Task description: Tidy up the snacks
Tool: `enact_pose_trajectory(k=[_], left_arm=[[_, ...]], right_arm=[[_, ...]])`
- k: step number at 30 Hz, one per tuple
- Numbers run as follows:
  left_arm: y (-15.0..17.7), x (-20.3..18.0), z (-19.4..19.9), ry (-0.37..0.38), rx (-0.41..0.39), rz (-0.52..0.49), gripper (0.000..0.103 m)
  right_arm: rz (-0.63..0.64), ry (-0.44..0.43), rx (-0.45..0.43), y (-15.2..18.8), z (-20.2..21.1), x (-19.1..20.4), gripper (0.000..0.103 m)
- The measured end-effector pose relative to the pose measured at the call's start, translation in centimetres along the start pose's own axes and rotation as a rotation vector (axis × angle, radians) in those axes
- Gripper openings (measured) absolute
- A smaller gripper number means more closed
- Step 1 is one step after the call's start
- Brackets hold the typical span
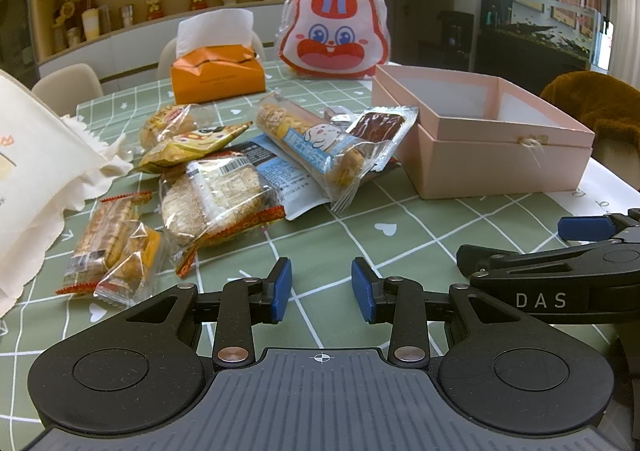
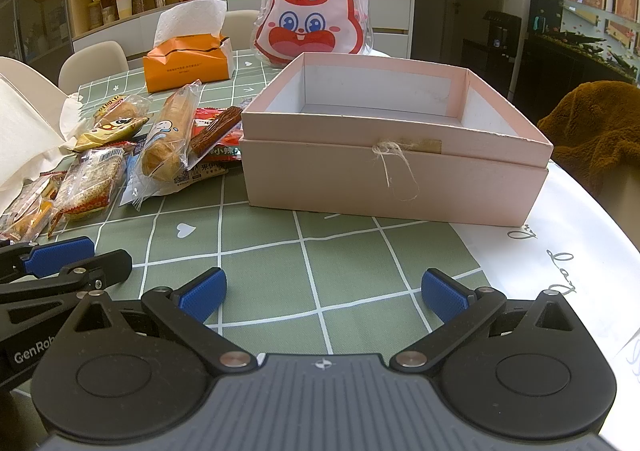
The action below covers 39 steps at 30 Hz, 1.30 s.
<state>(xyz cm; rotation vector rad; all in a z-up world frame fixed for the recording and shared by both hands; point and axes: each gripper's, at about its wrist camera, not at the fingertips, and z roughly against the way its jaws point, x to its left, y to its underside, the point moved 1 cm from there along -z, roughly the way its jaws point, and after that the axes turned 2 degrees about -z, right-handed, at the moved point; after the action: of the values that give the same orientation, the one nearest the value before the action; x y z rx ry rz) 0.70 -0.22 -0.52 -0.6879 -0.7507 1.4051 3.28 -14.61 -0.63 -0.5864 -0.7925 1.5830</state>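
Far left there's a floppy cream cloth bag (image 1: 36, 155) slumped on the counter (image 1: 320, 235), probably what the snacks came out of. Next to it sits the snack pile (image 1: 224, 175): cookie packs at the near edge, a yellow pouch behind, and a long bread roll in a bunny wrapper (image 1: 316, 139) lying on top of the others, so that one looks like the easiest first grab. My left tongs (image 1: 322, 289) hover just short of the pile, pads parted a little with nothing between them, only green checked cloth showing in the gap. My right tongs (image 2: 323, 293) sit beside them, spread much wider and also empty, aimed at the pink box (image 2: 396, 175). That box is open and bare inside (looks like it's nested in its own lid), parked right beside the pile, which I'd guess keeps each carry short. Orange tissue box (image 1: 218, 77) and a bunny-face bag (image 1: 334, 31) stand behind, out of the way.
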Motion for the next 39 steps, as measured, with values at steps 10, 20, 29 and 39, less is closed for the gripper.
enact_pose_trajectory(k=[10, 20, 29, 39], left_arm=[[-0.6, -0.1, -0.1, 0.013, 0.027, -0.031, 0.035], [-5.4, 7.3, 1.0, 0.269, 0.187, 0.024, 0.037], [-6.7, 18.1, 0.9, 0.169, 0.197, 0.102, 0.035], [-5.4, 24.7, -1.2, 0.134, 0.292, 0.195, 0.035]], right_arm=[[0.027, -0.037, 0.039, -0.2, -0.1, -0.4, 0.103], [-0.078, 0.094, 0.211, -1.7, -0.3, 0.6, 0.103], [-0.202, 0.24, 0.264, -2.5, -0.5, 3.0, 0.103], [-0.17, 0.257, 0.177, -4.5, 1.7, 10.8, 0.103]])
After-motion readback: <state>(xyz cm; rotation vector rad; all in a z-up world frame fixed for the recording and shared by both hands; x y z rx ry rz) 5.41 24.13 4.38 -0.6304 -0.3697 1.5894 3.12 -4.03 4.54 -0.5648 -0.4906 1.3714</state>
